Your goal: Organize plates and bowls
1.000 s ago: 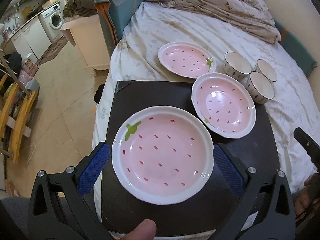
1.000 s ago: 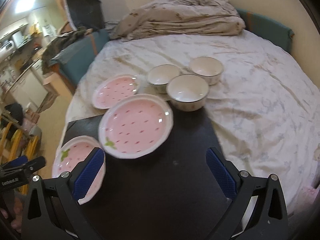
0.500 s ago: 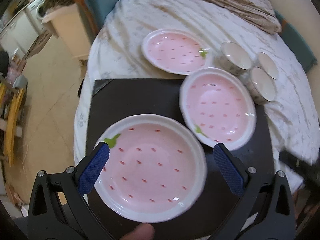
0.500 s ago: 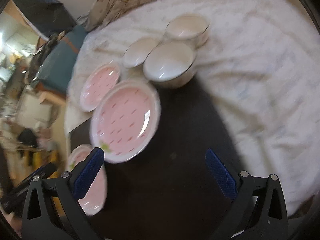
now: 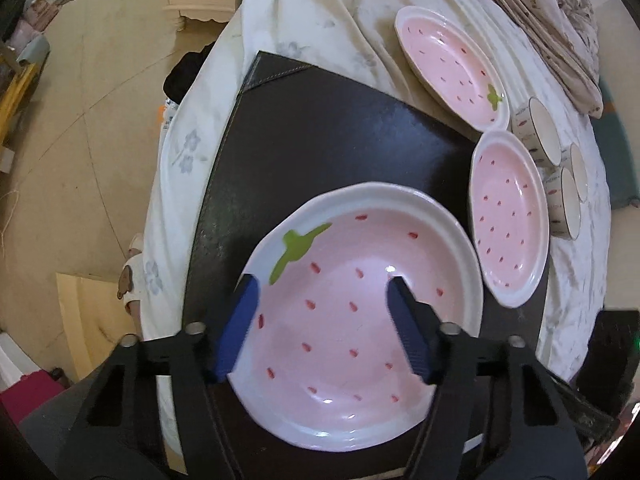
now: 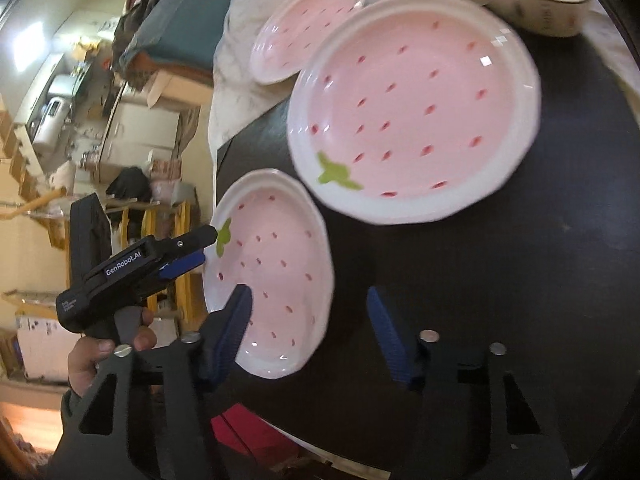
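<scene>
The nearest pink strawberry plate (image 5: 360, 332) lies on a black mat (image 5: 320, 128). My left gripper (image 5: 322, 280) hangs just over it, jaws closing, one blue pad above the left rim by the green leaf, the other above the plate's inside; the pads do not press on it. In the right wrist view the left gripper (image 6: 196, 248) has its tips at that plate's (image 6: 276, 280) leaf edge. My right gripper (image 6: 308, 292) is also closing, with the plate's right rim between its fingers, untouched. A second plate (image 6: 412, 108) lies beyond, a third plate (image 5: 448, 64) on the sheet, next to three white bowls (image 5: 536, 132).
The mat rests on a bed with a white flowered sheet (image 5: 320, 20); a crumpled blanket (image 5: 560, 20) lies at the far end. The floor (image 5: 80, 160) drops off left of the bed. A hand (image 6: 104, 344) holds the left gripper's handle. Kitchen furniture (image 6: 136, 128) stands far left.
Both grippers have come down close to the nearest plate and their jaws have narrowed from wide apart. The right view has swung left and tilted, bringing that plate between its fingers.
</scene>
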Demonstrator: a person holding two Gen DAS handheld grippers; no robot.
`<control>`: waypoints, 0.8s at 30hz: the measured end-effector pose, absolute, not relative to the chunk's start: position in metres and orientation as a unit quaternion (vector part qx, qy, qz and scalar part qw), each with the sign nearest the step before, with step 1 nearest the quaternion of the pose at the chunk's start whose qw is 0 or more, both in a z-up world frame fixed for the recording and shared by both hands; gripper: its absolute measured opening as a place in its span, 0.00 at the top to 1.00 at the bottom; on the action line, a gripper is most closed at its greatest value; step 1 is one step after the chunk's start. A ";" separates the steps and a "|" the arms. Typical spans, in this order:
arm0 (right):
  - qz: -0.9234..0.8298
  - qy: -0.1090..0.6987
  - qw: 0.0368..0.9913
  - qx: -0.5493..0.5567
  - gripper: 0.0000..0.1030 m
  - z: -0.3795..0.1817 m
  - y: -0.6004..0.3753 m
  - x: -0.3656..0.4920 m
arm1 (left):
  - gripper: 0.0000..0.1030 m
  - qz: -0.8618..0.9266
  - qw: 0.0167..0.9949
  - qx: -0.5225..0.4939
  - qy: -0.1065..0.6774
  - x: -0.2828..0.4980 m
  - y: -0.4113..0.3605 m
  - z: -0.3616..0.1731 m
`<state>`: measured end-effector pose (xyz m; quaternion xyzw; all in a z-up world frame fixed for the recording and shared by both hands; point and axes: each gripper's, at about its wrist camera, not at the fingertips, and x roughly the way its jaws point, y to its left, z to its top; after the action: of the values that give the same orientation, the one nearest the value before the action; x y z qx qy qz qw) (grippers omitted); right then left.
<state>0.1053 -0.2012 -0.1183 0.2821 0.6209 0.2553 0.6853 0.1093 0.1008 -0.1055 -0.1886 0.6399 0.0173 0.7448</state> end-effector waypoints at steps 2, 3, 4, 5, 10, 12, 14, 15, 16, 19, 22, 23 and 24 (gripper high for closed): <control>0.265 0.627 0.680 0.274 0.56 -0.123 -0.190 0.107 | 0.52 0.012 0.744 -0.192 0.639 0.106 0.105 -0.106; 0.269 0.630 0.677 0.269 0.61 -0.125 -0.187 0.108 | 0.55 0.010 0.742 -0.197 0.641 0.107 0.108 -0.107; 0.269 0.633 0.677 0.264 0.61 -0.128 -0.185 0.109 | 0.55 0.010 0.739 -0.205 0.642 0.106 0.111 -0.109; 0.268 0.634 0.677 0.259 0.62 -0.131 -0.185 0.109 | 0.56 0.010 0.739 -0.208 0.640 0.104 0.112 -0.109; 0.252 0.641 0.678 0.257 0.62 -0.143 -0.187 0.111 | 0.56 0.013 0.744 -0.226 0.629 0.096 0.120 -0.103; 0.250 0.641 0.679 0.256 0.62 -0.144 -0.190 0.110 | 0.56 0.019 0.748 -0.223 0.625 0.095 0.122 -0.100; 0.249 0.640 0.680 0.257 0.62 -0.144 -0.190 0.111 | 0.56 0.040 0.752 -0.208 0.624 0.095 0.124 -0.099; 0.249 0.638 0.681 0.259 0.62 -0.144 -0.190 0.112 | 0.56 0.051 0.750 -0.215 0.623 0.094 0.128 -0.100; 0.250 0.637 0.682 0.258 0.62 -0.142 -0.189 0.112 | 0.56 0.056 0.748 -0.221 0.623 0.093 0.130 -0.102; 0.253 0.635 0.684 0.254 0.62 -0.142 -0.188 0.111 | 0.56 0.060 0.736 -0.208 0.641 0.092 0.127 -0.113; 0.251 0.636 0.684 0.252 0.62 -0.143 -0.188 0.111 | 0.56 0.057 0.735 -0.196 0.647 0.091 0.120 -0.119; 0.249 0.637 0.684 0.254 0.62 -0.144 -0.189 0.111 | 0.56 0.056 0.734 -0.194 0.648 0.091 0.119 -0.120; 0.249 0.636 0.685 0.254 0.62 -0.143 -0.189 0.111 | 0.57 0.057 0.733 -0.190 0.650 0.091 0.117 -0.122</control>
<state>0.1108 -0.1893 -0.1430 0.2537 0.6360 0.2492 0.6848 0.0912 0.1171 -0.1218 -0.1896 0.6505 0.0572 0.7333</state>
